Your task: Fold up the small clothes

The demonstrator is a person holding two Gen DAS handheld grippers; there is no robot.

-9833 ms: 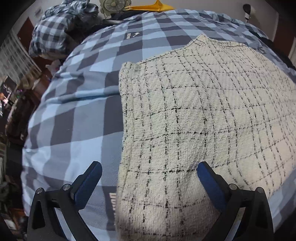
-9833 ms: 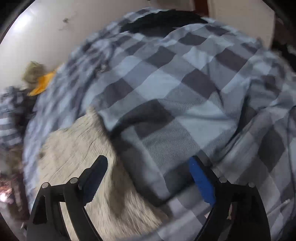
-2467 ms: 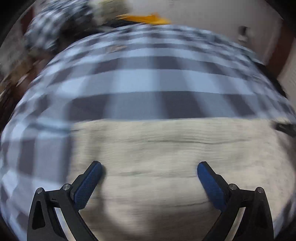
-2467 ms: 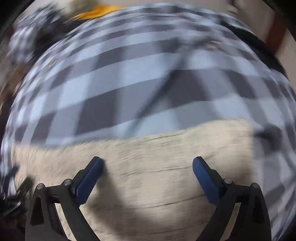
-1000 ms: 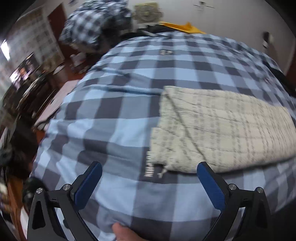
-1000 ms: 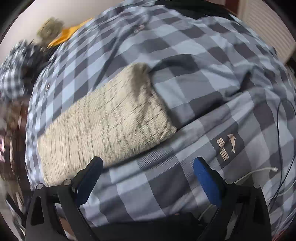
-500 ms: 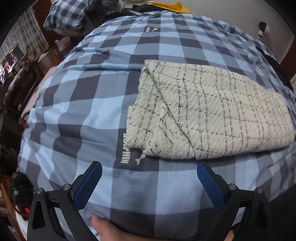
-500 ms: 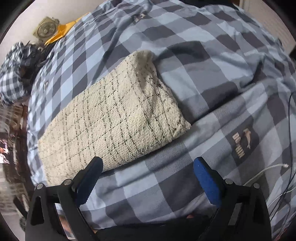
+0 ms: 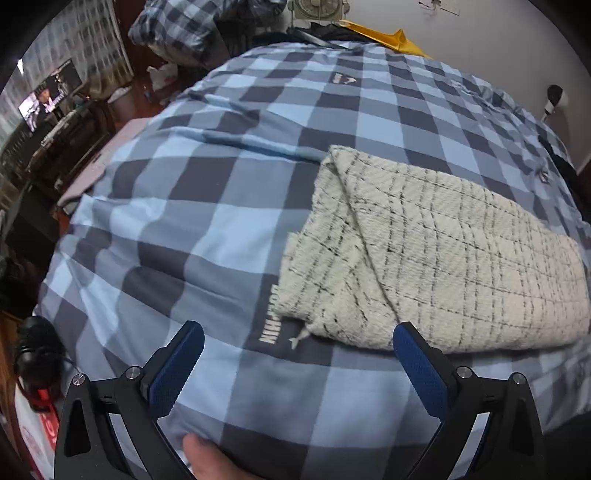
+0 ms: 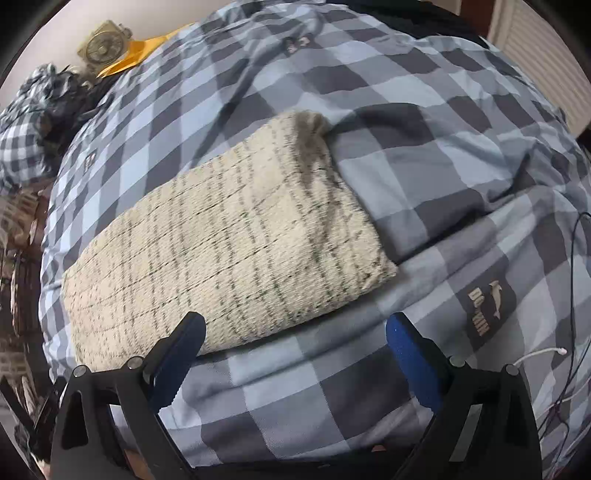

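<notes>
Both tongs are spread wide and holding nothing right now: the left tongs (image 9: 297, 350) hang just short of the near left corner of the cream knit garment (image 9: 436, 266), and the right tongs (image 10: 293, 341) hover over its near long edge (image 10: 258, 332), neither one touching fabric as far as I can see. That garment, cream with thin black check lines, lies folded into a long rectangle on the bed's blue and grey checked duvet (image 9: 207, 229), roughly mid-bed and close to the near edge. It looks like a thick, soft, loose weave, so I'd guess it's light but floppy and a bit grippy, no risk of slipping, more of snagging a thread or pinching only the top layer. On its left end there's a diagonal flap and a small stray tail of yarn (image 9: 300, 335), so I'd grab through all the layers at the two end corners, not the middle. The duvet under it is puffy and wrinkled, so it could bunch up or get caught in a grip too. Beyond the garment, at the far end of the bed, sit a small fan (image 9: 316, 8) and something yellow (image 9: 384, 37); left of the bed it's cluttered and dark, with a lit screen (image 9: 48, 99). Some cables (image 10: 561, 376) trail off to the garment's right.
</notes>
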